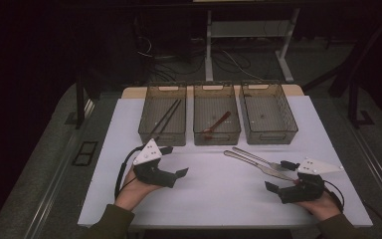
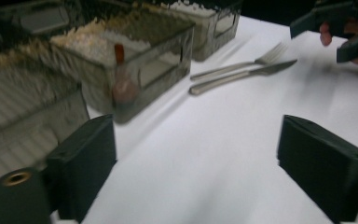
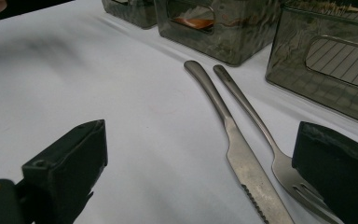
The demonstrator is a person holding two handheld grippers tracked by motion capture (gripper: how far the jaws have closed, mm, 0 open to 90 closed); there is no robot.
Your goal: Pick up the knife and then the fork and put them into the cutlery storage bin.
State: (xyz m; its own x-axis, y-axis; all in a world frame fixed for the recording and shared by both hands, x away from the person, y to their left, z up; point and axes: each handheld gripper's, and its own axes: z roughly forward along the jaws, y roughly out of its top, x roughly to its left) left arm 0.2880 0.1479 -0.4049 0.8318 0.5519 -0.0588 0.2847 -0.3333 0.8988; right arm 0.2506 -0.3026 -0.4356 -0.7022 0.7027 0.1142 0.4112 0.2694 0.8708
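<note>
A steel knife (image 1: 258, 166) and a steel fork (image 1: 256, 157) lie side by side on the white table at the right, handles pointing toward the bins. My right gripper (image 1: 278, 175) rests at their near ends, open; in the right gripper view the knife (image 3: 242, 163) lies between its jaws and the fork (image 3: 261, 130) runs by the right jaw, neither pressed. My left gripper (image 1: 175, 161) sits low at the left, open and empty (image 2: 196, 158). Three smoky clear bins stand at the back: the left bin (image 1: 161, 134) holds black chopsticks (image 1: 166, 117), the middle bin (image 1: 216, 138) a red spoon (image 1: 218, 123).
The right bin (image 1: 271, 137) has nothing visible inside. White tabletop (image 1: 219, 194) stretches bare between the two grippers. Beyond the table are dark floor, cables and a desk frame (image 1: 209, 55).
</note>
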